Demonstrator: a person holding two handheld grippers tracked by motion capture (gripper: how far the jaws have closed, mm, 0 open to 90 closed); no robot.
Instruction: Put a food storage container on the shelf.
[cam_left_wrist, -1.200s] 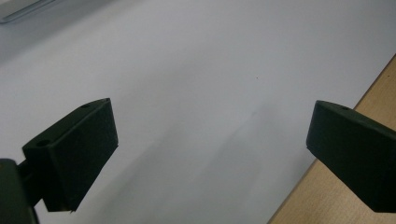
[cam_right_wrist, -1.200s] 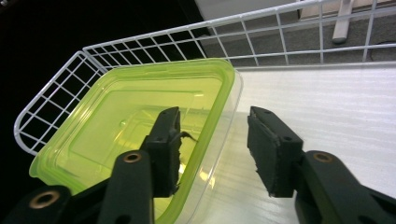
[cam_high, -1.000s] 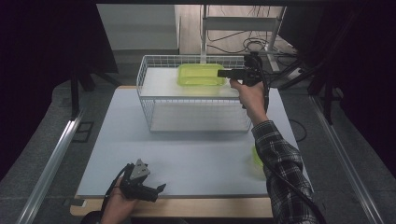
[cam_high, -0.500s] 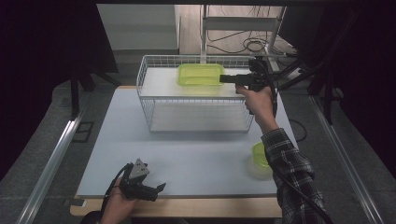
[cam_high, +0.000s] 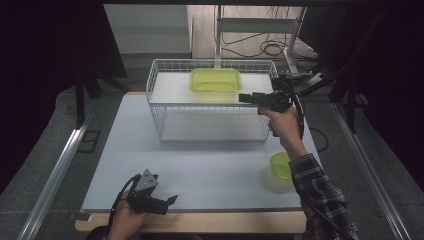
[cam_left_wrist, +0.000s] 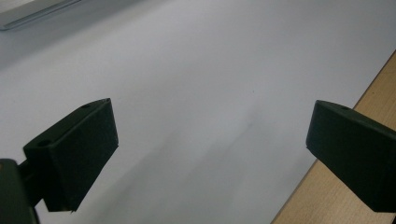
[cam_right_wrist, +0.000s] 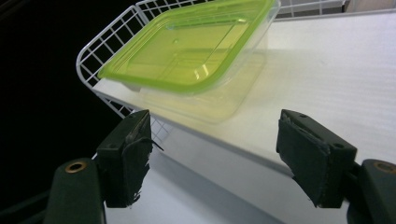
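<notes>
A clear rectangular container with a green lid (cam_high: 215, 80) (cam_right_wrist: 191, 46) rests on the white shelf (cam_high: 170, 87) atop a white wire rack (cam_high: 150, 95) at the back of the table. My right gripper (cam_high: 242, 98) (cam_right_wrist: 215, 135) hangs open just off the rack's right front corner, level with the shelf, jaws pointing at the container with nothing between them. My left gripper (cam_high: 172, 200) (cam_left_wrist: 210, 121) is open and empty low over the white table mat (cam_high: 200, 160), near the front edge.
A small round container with a green lid (cam_high: 281, 167) stands on the mat at the right, beside the person's checked sleeve (cam_high: 320, 195). The wooden table edge (cam_left_wrist: 317, 196) runs just beyond the left gripper. Cables and a metal frame lie behind the rack.
My right gripper has drawn back from the rectangular container, toward the person and off the shelf's edge. The container stays on the shelf. The left gripper has not moved.
</notes>
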